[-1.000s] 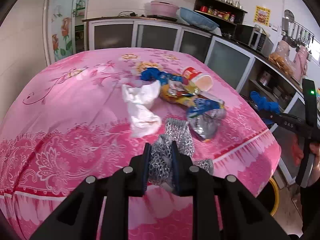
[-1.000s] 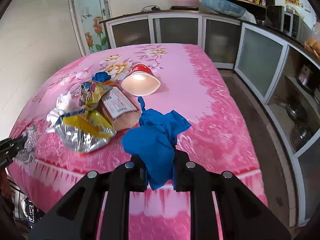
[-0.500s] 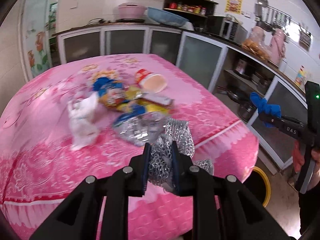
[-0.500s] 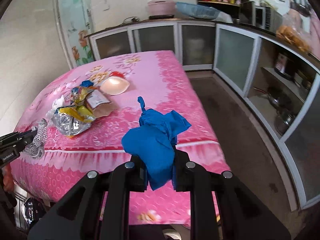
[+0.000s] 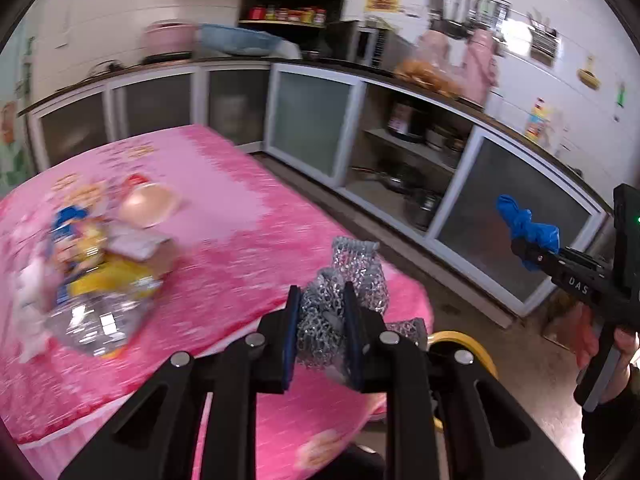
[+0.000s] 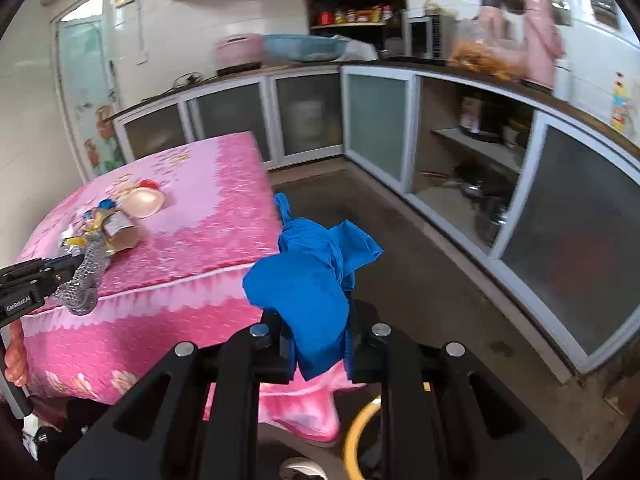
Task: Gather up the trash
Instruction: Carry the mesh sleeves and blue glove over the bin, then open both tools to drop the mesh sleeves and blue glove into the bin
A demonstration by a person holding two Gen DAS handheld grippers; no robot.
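Observation:
My left gripper (image 5: 322,334) is shut on a crumpled silver mesh wrapper (image 5: 340,292), held in the air over the table's near right corner. My right gripper (image 6: 318,340) is shut on a crumpled blue glove (image 6: 312,276), held above the floor beside the table. Each gripper shows in the other's view: the right gripper (image 5: 524,250) with the blue glove (image 5: 524,220), the left gripper (image 6: 74,266) with the silver mesh wrapper (image 6: 82,284). On the pink tablecloth (image 5: 240,232) lie snack bags (image 5: 100,280), a tipped paper cup (image 5: 148,204) and white tissue (image 5: 30,292).
A yellow-rimmed bin (image 5: 464,340) stands on the floor beneath the grippers, partly hidden; the yellow rim (image 6: 356,436) also shows in the right wrist view. Grey-fronted cabinets (image 6: 376,128) and open shelves with pots line the far and right walls. A person's hand (image 5: 624,344) grips the right handle.
Both grippers have swung right, off the table's middle toward its right corner and the floor, each carrying its piece of trash. The trash pile has shifted to the left of both views.

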